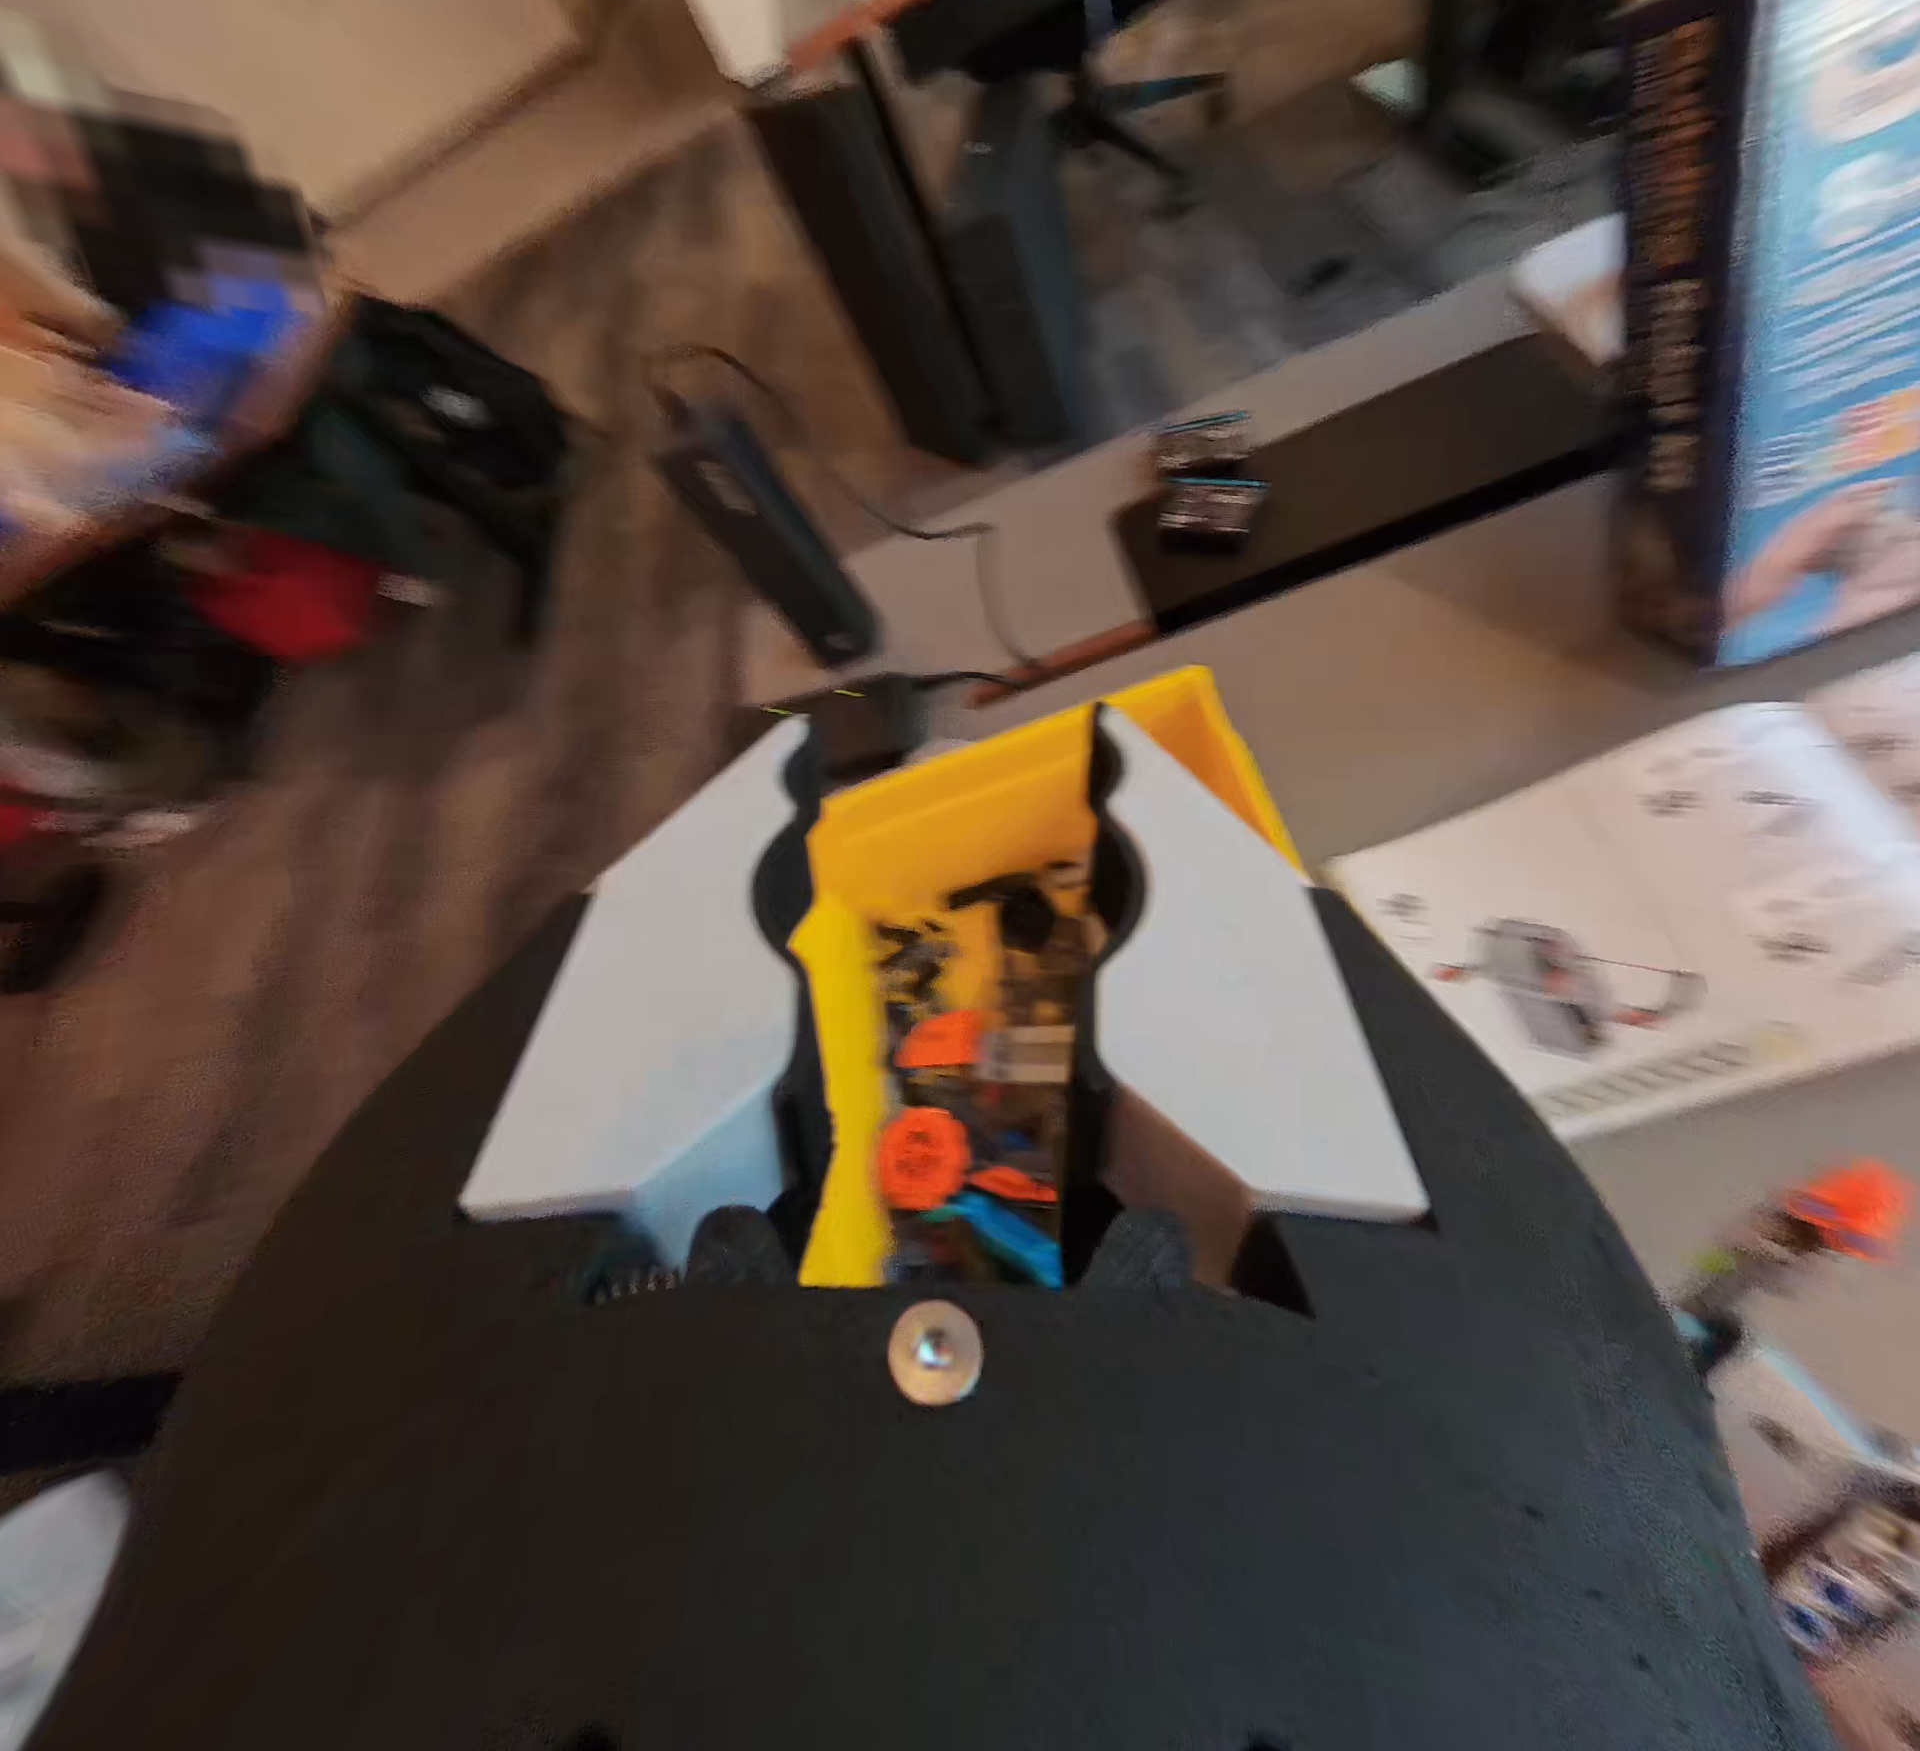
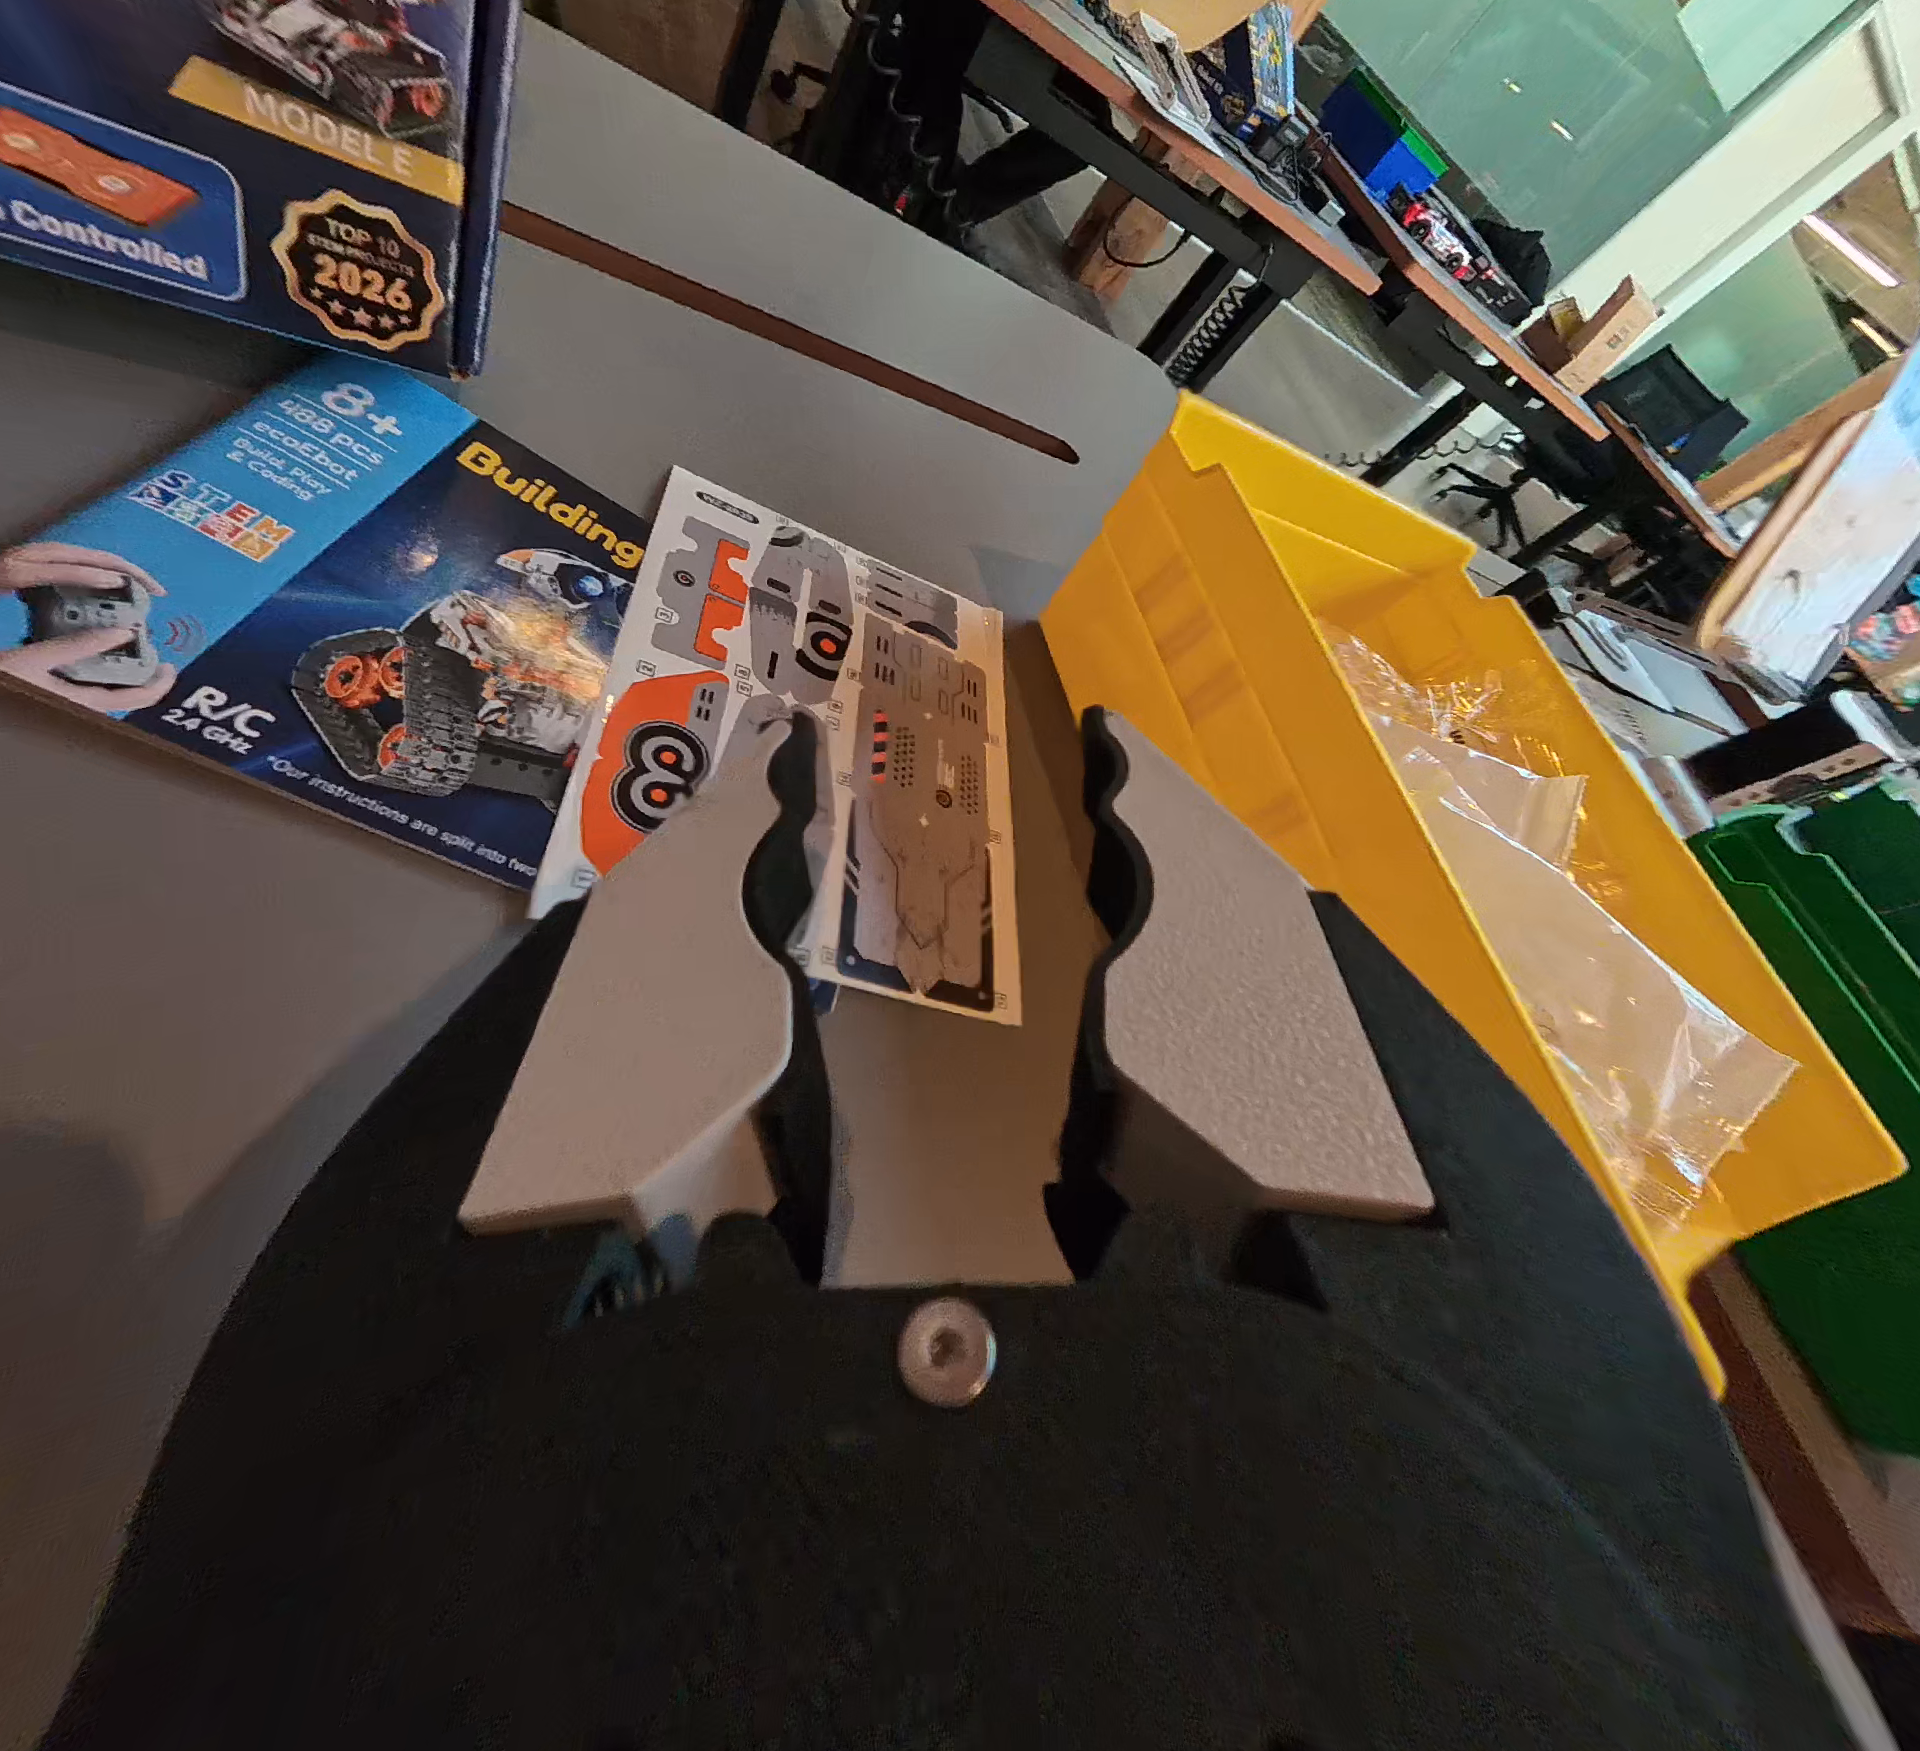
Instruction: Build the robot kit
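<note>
Both jaws stand apart: left gripper over a yellow bin, right gripper above a sticker sheet.

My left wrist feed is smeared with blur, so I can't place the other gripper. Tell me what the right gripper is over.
Observer: The right gripper is open, over a sticker sheet lying on the grey table.
Operator: Give me what's to its right.
Observer: A yellow bin holding clear plastic bags.
Operator: Now its left.
Observer: A blue booklet, its edge under the sheet, with an upright dark blue box behind it.
</note>
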Demonstrator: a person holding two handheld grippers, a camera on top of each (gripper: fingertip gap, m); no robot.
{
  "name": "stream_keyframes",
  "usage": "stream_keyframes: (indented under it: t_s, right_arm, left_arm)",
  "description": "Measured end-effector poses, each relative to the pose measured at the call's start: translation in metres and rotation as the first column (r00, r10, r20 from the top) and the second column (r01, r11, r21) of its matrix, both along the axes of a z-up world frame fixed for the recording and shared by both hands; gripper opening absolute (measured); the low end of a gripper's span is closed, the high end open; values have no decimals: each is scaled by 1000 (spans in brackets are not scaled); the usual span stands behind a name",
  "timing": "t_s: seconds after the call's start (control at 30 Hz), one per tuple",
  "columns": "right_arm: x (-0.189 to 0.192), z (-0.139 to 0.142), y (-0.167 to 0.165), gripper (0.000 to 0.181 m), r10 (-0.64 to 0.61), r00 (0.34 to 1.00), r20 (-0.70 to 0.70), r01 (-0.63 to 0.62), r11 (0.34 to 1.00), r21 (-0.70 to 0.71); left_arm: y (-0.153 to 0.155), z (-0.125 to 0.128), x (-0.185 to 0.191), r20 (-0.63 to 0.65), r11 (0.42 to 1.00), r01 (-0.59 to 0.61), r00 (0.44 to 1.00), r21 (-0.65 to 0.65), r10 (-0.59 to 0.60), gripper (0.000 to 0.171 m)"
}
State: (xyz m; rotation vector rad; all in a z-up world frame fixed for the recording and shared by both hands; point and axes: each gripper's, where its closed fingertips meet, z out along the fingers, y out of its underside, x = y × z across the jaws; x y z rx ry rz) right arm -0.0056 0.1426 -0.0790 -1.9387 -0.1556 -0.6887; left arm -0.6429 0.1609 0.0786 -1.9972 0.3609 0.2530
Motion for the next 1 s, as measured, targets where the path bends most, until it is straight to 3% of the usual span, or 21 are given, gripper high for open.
stream_keyframes:
  t_s: [0.03,0.13,0.27,0.37,0.47,0.6,0.7,1.0]
  right_arm:
    - [-5,0,1,55,34,999,-37,-34,999,5]
    - [-23,1,4,67,155,972,-176,-150,988,39]
    - [-28,11,2,64,234,941,-246,-208,970,125]
    - [-29,21,1,61,280,899,-336,-216,952,216]
    - [-24,21,1,61,271,896,-351,-201,954,221]
    - [-28,14,3,62,266,902,-340,-213,960,184]
    - [-35,14,3,62,285,889,-359,-235,956,177]
    - [-44,14,1,59,323,847,-422,-269,945,183]
  left_arm:
    - [4,-13,4,100,997,53,994,-64,-46,64]
    - [25,-44,9,269,965,193,953,-179,-141,57]
    - [47,-106,-1,240,904,226,960,-363,-144,64]
    - [49,-160,-9,164,821,206,977,-532,-139,73]
    - [48,-196,-9,140,741,196,980,-642,-139,79]
    - [40,-219,7,173,662,241,970,-709,-168,79]
    - [31,-236,7,118,601,206,976,-772,-183,85]
    - [21,-248,-1,18,549,116,983,-828,-181,83]
